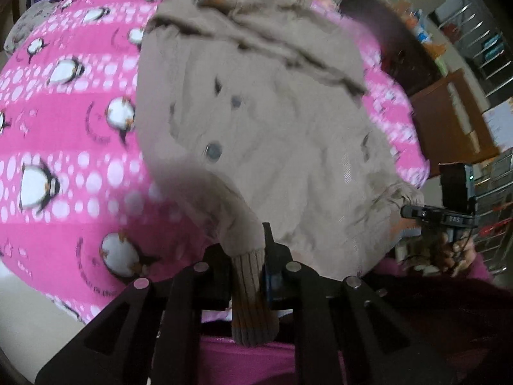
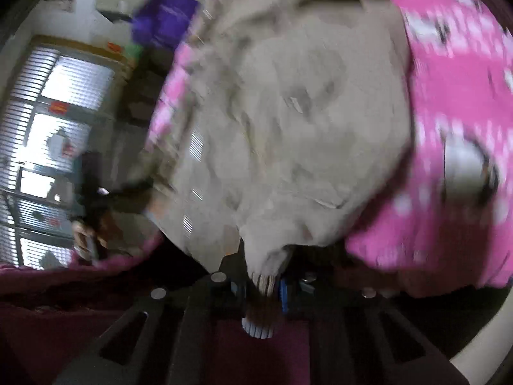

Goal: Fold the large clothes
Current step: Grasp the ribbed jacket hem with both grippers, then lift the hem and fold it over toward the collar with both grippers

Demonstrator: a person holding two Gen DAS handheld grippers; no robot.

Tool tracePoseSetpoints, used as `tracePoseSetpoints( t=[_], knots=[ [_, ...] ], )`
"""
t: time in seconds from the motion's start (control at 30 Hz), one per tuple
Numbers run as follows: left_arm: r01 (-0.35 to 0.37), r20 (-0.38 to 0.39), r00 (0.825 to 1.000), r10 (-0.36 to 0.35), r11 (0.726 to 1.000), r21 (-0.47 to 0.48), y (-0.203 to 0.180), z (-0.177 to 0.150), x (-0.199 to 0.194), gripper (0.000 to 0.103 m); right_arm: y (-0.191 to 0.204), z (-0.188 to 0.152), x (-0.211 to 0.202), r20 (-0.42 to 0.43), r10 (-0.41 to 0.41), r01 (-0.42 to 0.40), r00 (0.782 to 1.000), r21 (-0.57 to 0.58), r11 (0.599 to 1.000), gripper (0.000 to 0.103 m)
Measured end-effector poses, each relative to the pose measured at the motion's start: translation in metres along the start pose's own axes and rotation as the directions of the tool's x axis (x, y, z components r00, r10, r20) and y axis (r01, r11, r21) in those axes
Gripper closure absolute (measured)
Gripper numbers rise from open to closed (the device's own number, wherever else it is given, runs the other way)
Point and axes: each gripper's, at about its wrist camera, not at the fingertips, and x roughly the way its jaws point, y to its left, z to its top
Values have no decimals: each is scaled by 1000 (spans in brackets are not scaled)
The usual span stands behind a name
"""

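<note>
Left gripper (image 1: 248, 276) clamped on jacket (image 1: 272, 122) cuff (image 1: 250, 301); right gripper (image 2: 266, 284) likely clamped on other cuff, blurry. Sleeves lifted above pink blanket (image 1: 64, 128); next, fold sleeves across jacket.

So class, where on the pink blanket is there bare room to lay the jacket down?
Bare blanket lies left of the jacket, out to its pale edge; a narrower strip runs along the jacket's right. The middle is taken by the jacket, with each cuff clamped in a gripper: left, right.
</note>
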Motion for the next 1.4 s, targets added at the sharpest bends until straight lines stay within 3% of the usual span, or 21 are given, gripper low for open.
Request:
tracePoseSetpoints(
  t=[0.1, 0.2, 0.3, 0.37, 0.5, 0.63, 0.83, 0.9, 0.97, 1.0, 1.03, 1.07, 1.1, 1.13, 1.17, 1.2, 1.23, 1.33, 1.37, 1.4],
  knots=[
    [16, 104, 994, -17, 1000, 9, -5, 30, -25, 91, 16, 24, -24, 97, 25, -21, 995, -44, 999, 91],
    [39, 220, 975, -37, 999, -5, -5, 70, -47, 91, 30, 61, -44, 187, 59, -43, 981, -90, 995, 91],
    [24, 330, 944, -17, 1000, -18, -5, 116, -60, 91, 35, 104, -53, 251, 57, -33, 966, -99, 994, 91],
    [2, 405, 915, 3, 1000, -12, -4, 148, -67, 91, 36, 136, -62, 307, 45, -10, 951, -115, 993, 91],
    [-52, 461, 886, 52, 999, -13, -3, 215, -53, 92, 30, 204, -77, 408, 25, 21, 913, -108, 994, 91],
    [-100, 448, 887, 114, 993, -55, 6, 271, -19, 92, 7, 266, -72, 444, -33, 57, 896, -40, 998, 91],
    [-132, 412, 896, 166, 985, -110, 27, 326, 25, 90, -29, 334, -39, 412, -100, 80, 906, 66, 995, 91],
    [-109, 400, 904, 151, 986, -127, 35, 337, 31, 85, -46, 345, -31, 410, -109, 71, 905, 107, 992, 85],
    [-90, 376, 916, 141, 984, -151, 42, 345, 36, 67, -56, 354, -26, 384, -106, 58, 917, 135, 989, 80],
    [-74, 372, 919, 129, 984, -159, 45, 347, 35, 51, -57, 354, -29, 386, -105, 55, 917, 139, 989, 73],
    [-51, 387, 916, 106, 987, -151, 47, 346, 30, 36, -57, 351, -34, 408, -86, 32, 909, 137, 990, 71],
    [-54, 404, 909, 107, 988, -142, 45, 346, 26, 29, -56, 346, -41, 435, -62, 7, 898, 128, 992, 66],
    [-78, 437, 890, 129, 988, -133, 44, 344, 17, 16, -53, 342, -45, 450, -59, 6, 891, 118, 993, 65],
    [-118, 487, 857, 167, 984, -131, 43, 340, 6, 14, -47, 338, -49, 456, -78, 35, 887, 101, 994, 64],
    [-129, 509, 842, 177, 983, -128, 43, 338, -1, 14, -38, 333, -51, 451, -111, 89, 885, 71, 993, 63],
    [-133, 513, 840, 177, 984, -122, 43, 338, -3, 14, -28, 329, -53, 450, -138, 139, 882, 30, 990, 63],
    [-143, 501, 848, 175, 984, -103, 40, 336, -4, 14, -16, 321, -55, 465, -167, 198, 869, -17, 980, 63],
    [-168, 475, 862, 174, 984, -56, 35, 329, 8, 14, 5, 301, -66, 570, -225, 314, 790, -61, 948, 59],
    [-178, 463, 868, 179, 983, -45, 33, 327, 16, 14, 7, 295, -66, 583, -201, 297, 787, -73, 952, 59],
    [-186, 449, 875, 182, 982, -35, 32, 328, 24, 14, 9, 294, -61, 564, -167, 271, 808, -105, 957, 59]
  ],
)
